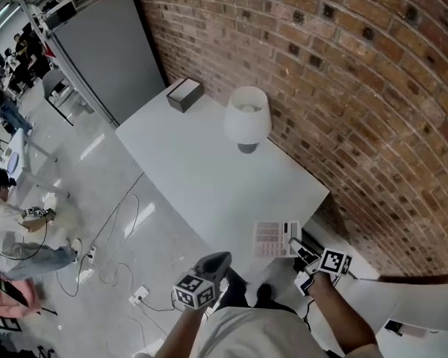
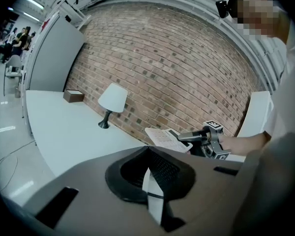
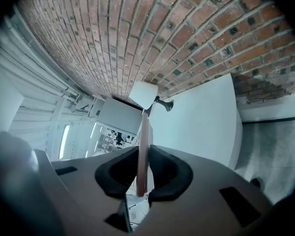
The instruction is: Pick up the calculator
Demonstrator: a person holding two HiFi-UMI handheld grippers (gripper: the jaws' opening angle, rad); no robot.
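Observation:
The white calculator (image 1: 272, 239) hangs just above the near corner of the white table (image 1: 201, 170), keys facing up. My right gripper (image 1: 295, 243) is shut on its right edge. In the right gripper view the calculator (image 3: 143, 141) shows edge-on, pinched between the two black pads of the right gripper (image 3: 141, 176). The left gripper view shows the calculator (image 2: 162, 137) held level by the right gripper (image 2: 189, 137). My left gripper (image 1: 213, 263) floats below the table's front edge, left of the calculator. Its jaws are shut on nothing (image 2: 155, 191).
A white lamp (image 1: 246, 118) stands on the table by the brick wall (image 1: 343, 73). A brown box (image 1: 184, 94) sits at the far corner. A grey panel (image 1: 108, 51) rises beyond. Cables (image 1: 119, 230) lie on the floor at left, where a person (image 1: 7, 222) sits.

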